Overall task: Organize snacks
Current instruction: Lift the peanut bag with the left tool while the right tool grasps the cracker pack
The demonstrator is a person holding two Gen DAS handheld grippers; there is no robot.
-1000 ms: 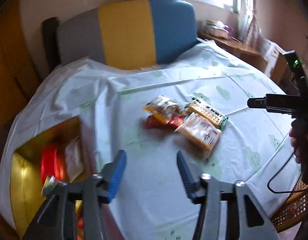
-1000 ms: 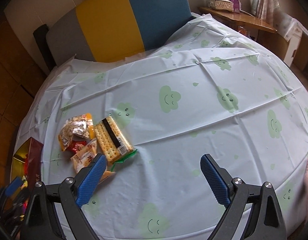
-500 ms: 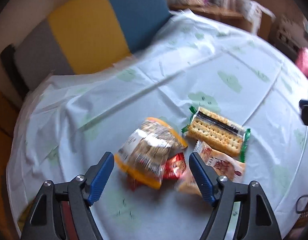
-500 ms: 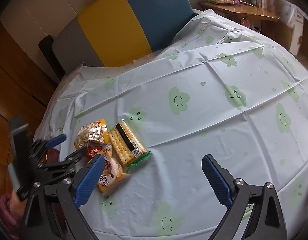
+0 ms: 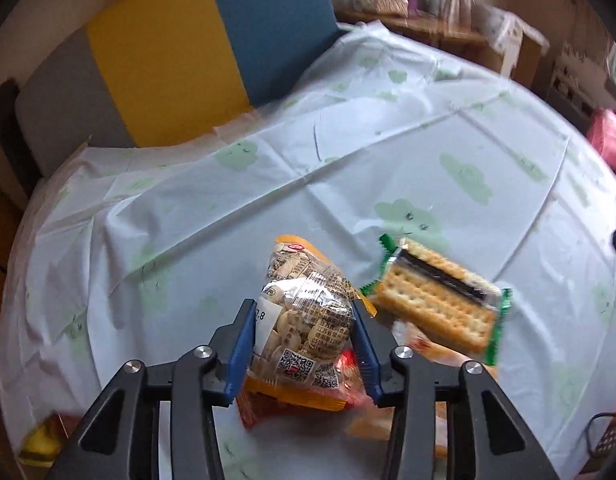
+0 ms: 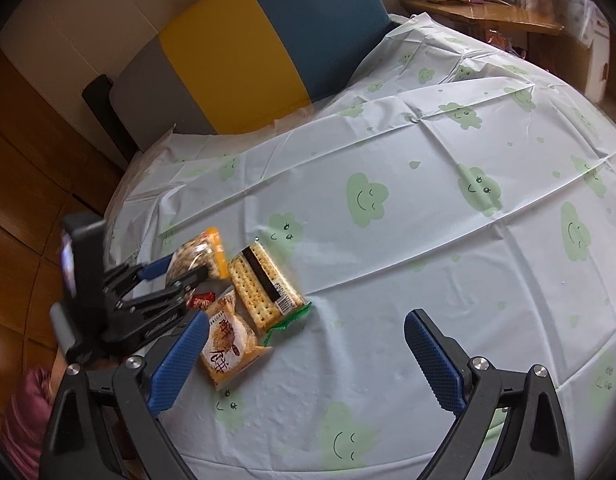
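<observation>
The left gripper (image 5: 304, 330) pinches the peanut bag (image 5: 304, 312) between both pads, atop the red packet (image 5: 346, 364) on the tablecloth (image 5: 268, 184). Lift straight up to clear the cracker pack (image 5: 436, 304). The right gripper (image 6: 306, 354) hangs spread, holding 0 items.
</observation>
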